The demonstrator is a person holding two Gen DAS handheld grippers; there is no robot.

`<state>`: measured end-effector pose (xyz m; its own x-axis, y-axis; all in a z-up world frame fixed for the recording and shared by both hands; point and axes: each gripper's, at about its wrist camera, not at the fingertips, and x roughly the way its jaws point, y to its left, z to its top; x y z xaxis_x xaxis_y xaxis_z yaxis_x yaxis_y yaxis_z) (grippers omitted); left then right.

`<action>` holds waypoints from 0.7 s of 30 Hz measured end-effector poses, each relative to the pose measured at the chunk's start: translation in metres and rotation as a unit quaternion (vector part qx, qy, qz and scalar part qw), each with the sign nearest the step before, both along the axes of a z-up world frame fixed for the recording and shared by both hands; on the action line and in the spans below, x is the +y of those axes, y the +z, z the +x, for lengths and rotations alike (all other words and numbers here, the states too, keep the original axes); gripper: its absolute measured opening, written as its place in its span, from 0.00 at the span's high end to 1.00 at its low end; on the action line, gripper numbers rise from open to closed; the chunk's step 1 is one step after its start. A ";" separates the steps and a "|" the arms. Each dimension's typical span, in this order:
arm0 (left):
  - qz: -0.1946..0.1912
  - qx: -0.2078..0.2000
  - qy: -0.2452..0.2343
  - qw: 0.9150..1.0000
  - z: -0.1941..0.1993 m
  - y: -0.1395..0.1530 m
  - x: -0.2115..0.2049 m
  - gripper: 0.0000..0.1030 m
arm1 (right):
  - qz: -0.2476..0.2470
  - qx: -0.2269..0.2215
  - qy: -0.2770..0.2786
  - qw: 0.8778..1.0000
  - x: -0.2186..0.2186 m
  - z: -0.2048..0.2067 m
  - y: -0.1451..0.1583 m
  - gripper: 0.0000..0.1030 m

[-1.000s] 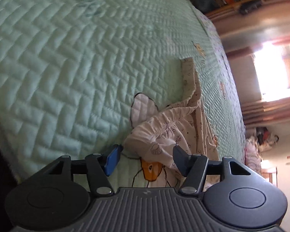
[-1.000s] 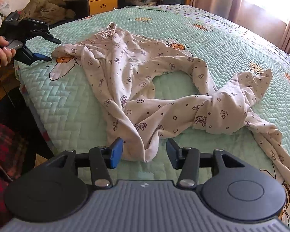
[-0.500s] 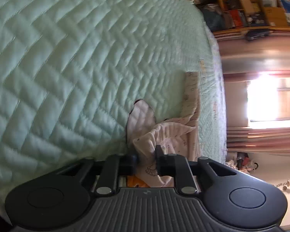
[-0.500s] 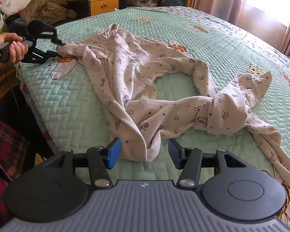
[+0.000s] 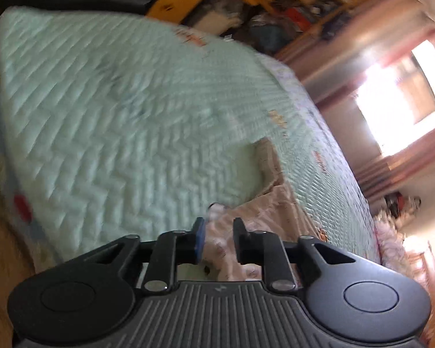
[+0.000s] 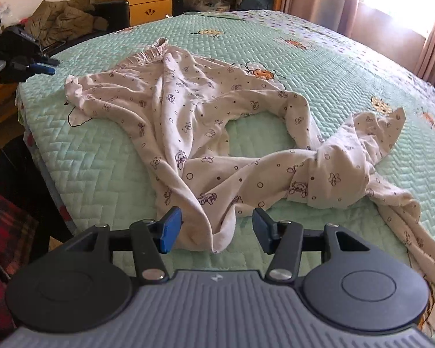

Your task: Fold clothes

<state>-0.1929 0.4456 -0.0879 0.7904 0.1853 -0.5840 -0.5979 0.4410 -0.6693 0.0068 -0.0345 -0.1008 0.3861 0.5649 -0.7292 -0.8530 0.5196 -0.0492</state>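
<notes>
left gripper (image 6: 47,66) off bed's (image 6: 107,171) corner, jaws just parting, free of cloth, clear of pyjama trousers (image 6: 206,133) crumpled mid-bed. right gripper (image 6: 216,230) at bed's near edge, jaws wide astride leg cuff, unclamped, probably poised to pinch and straighten.

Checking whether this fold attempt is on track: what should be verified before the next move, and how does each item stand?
1. Right gripper straddles the cuff: ok, jaws open, not closed on it yet.
2. Left gripper holds the waistband corner: not ok. Its jaws have just been opening, with nothing between them and clear of the cloth.
3. Pyjamas lie flat: not ok, twisted, far end bunched.
4. Bedspread bare beside the pyjamas: ok.
5. Left wrist view sharp: not ok, blurred.
</notes>
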 end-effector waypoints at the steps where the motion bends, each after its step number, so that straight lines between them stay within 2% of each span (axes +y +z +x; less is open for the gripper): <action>1: 0.010 -0.002 -0.008 1.000 0.006 0.003 0.000 0.67 | 0.002 0.000 -0.001 1.000 0.001 -0.001 0.001 0.46; 3: 0.025 0.011 -0.026 0.999 0.025 0.003 0.007 0.39 | 0.013 0.002 -0.008 1.000 0.004 0.002 0.007 0.45; 4: 0.032 0.017 -0.034 0.999 0.035 0.002 0.010 0.35 | 0.023 0.006 -0.011 1.000 0.007 0.006 0.011 0.45; 7: 0.062 0.041 -0.060 0.995 0.065 -0.007 0.010 0.33 | 0.053 0.018 -0.019 0.998 0.027 0.023 0.027 0.44; 9: 0.078 0.055 -0.045 0.994 0.079 -0.013 0.009 0.33 | 0.063 0.017 -0.015 0.998 0.052 0.035 0.040 0.44; 11: 0.074 0.044 -0.021 0.996 0.086 -0.015 0.010 0.33 | 0.069 0.007 0.001 0.998 0.093 0.049 0.056 0.43; 13: 0.074 0.036 -0.007 0.997 0.094 -0.016 0.011 0.33 | 0.064 -0.018 0.043 0.997 0.147 0.057 0.072 0.43; 14: 0.087 0.043 -0.016 0.995 0.097 -0.018 0.010 0.33 | 0.061 -0.026 0.062 0.996 0.175 0.061 0.078 0.43; 18: 0.129 0.077 -0.078 0.985 0.118 -0.030 0.006 0.32 | 0.030 0.011 0.120 0.992 0.301 0.079 0.080 0.43; 21: 0.135 0.057 -0.100 0.984 0.120 -0.040 0.009 0.23 | 0.002 0.025 0.144 0.989 0.386 0.087 0.074 0.43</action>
<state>-0.0731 0.4547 -0.1279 0.7584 0.1941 -0.6222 -0.5462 0.7101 -0.4443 0.0933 0.3516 -0.0266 0.1716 0.6492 -0.7410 -0.9671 0.2542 -0.0012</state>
